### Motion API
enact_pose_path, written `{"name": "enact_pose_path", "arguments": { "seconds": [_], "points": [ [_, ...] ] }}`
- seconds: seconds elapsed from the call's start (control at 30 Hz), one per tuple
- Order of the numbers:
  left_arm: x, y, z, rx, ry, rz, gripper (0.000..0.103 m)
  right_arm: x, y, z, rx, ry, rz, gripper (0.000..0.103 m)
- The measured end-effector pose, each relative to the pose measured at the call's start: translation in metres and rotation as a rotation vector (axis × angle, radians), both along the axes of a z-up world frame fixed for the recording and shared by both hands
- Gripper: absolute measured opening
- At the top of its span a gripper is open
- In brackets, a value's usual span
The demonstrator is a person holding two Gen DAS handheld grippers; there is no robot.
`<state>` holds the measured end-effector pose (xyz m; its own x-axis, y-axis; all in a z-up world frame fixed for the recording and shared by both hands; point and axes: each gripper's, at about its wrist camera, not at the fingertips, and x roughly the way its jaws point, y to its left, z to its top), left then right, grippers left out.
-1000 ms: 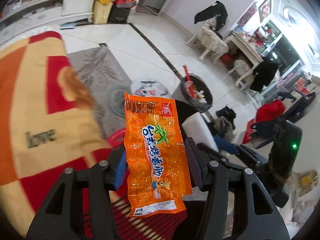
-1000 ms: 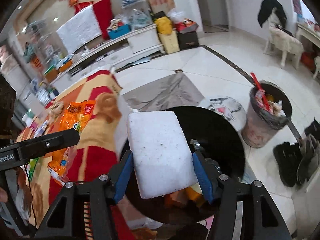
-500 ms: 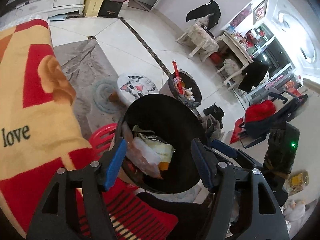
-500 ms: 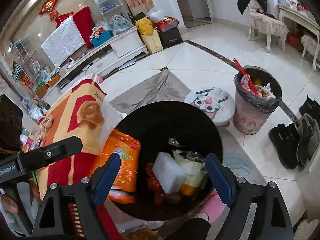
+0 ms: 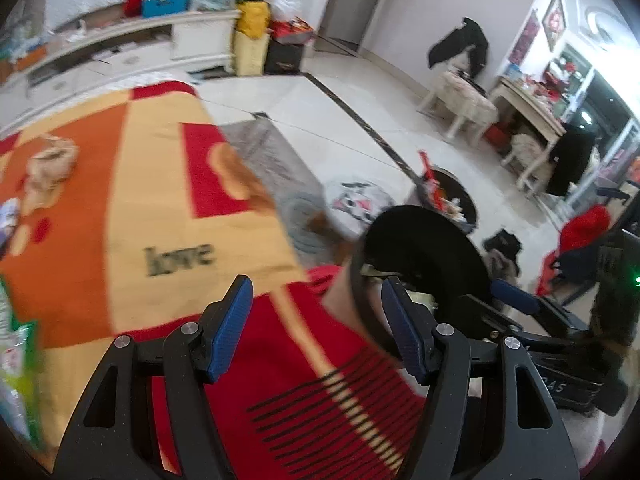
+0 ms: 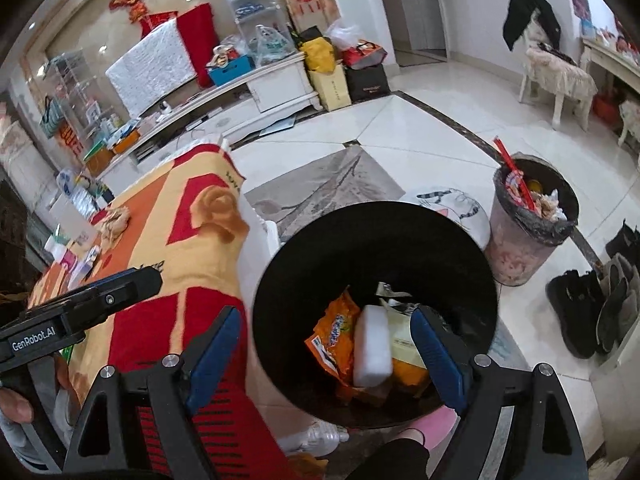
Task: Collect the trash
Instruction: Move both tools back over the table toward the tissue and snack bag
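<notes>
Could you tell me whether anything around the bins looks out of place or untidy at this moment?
The grey bin on the floor is overfilled, with a red stick poking above its rim. The black bin looks tidy.

An orange, red and yellow blanket (image 5: pixel 132 200) reading "love" covers the table, with a crumpled tan wad (image 5: pixel 52 160) lying on it and green packets (image 5: pixel 16 352) at its left edge.
</notes>
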<state>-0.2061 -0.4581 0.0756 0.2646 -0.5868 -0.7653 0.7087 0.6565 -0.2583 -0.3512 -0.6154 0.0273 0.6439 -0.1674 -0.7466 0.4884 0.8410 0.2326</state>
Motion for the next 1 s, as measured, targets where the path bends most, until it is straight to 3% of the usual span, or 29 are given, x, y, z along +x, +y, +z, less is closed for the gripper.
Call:
{"name": "enact_pose_path", "arguments": {
  "seconds": [0.53, 1.0],
  "points": [
    [0.021, 0.105, 0.008, 0.046, -0.117, 0.195, 0.066, 0.044, 0.071, 0.002, -0.027, 0.014, 0.149, 0.085],
    [0.041, 0.222, 0.018, 0.033, -0.09, 0.367, 0.066, 0.109, 0.177, 0.01, -0.019, 0.003, 0.396, 0.085]
  ]
}}
